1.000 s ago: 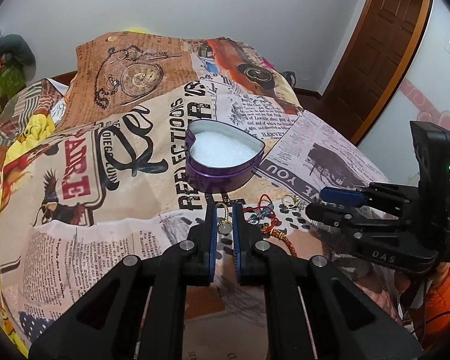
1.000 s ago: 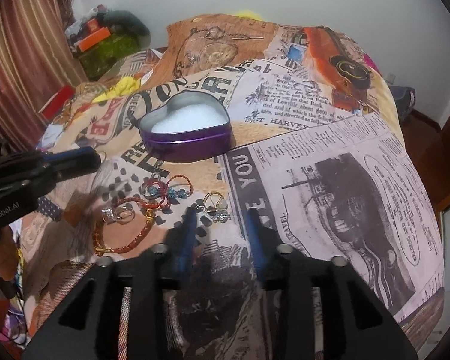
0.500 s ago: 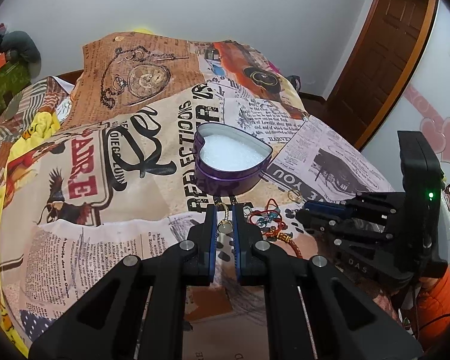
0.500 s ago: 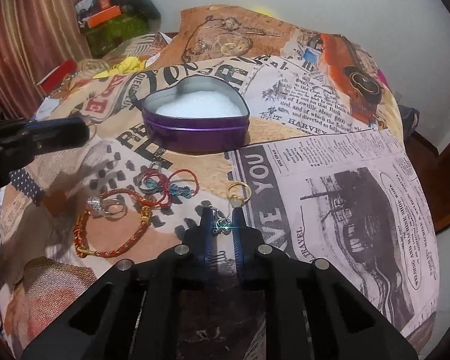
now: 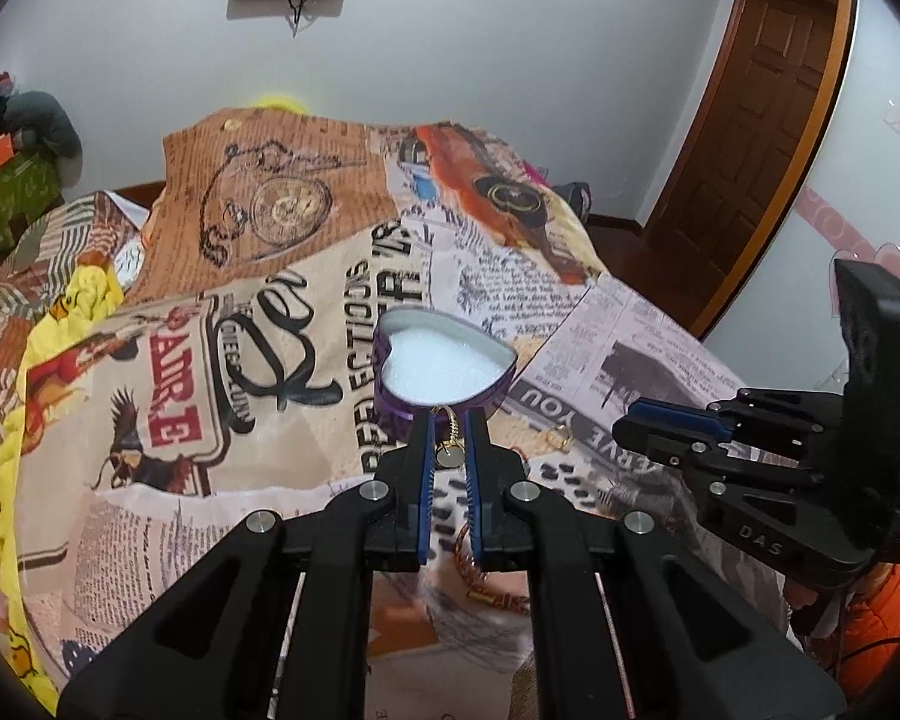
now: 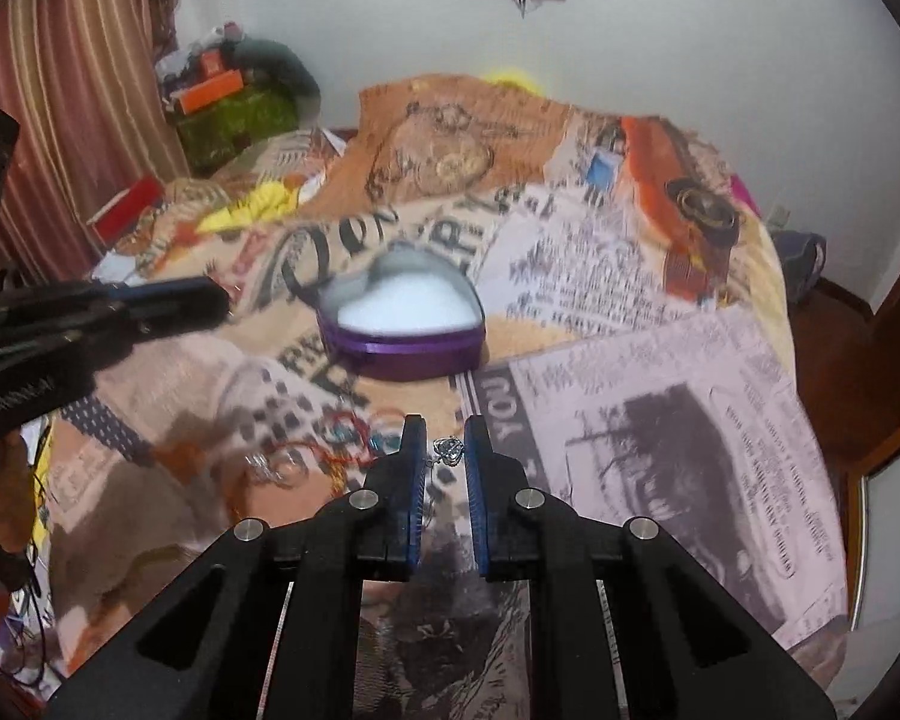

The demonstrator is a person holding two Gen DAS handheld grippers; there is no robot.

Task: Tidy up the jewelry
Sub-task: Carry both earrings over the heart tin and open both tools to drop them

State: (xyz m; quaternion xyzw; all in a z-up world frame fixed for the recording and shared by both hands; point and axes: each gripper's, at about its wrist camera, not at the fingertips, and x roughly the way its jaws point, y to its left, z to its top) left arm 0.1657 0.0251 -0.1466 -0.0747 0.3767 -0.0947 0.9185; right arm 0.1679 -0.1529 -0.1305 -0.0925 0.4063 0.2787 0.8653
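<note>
A purple heart-shaped tin (image 5: 444,367) with white padding lies open on the printed bedspread; it also shows in the right wrist view (image 6: 403,324). My left gripper (image 5: 450,433) is shut on a gold pendant (image 5: 449,454) and holds it just before the tin's near rim. My right gripper (image 6: 446,441) is shut on a small silver and blue charm (image 6: 449,450), lifted above the bed. Red cord bracelets (image 6: 342,438) and silver rings (image 6: 264,465) lie on the bed to its left. A gold ring (image 5: 561,435) lies right of the tin.
The bedspread (image 5: 168,480) covers a bed with a rumpled far side. A wooden door (image 5: 756,138) stands at the right. Boxes and clutter (image 6: 228,102) pile by the curtain at the far left. A beaded bracelet (image 5: 480,570) lies under my left gripper.
Both grippers have risen. The left one carried the pendant toward the tin's rim. The right one closed on the charm and lifted it off the bed.
</note>
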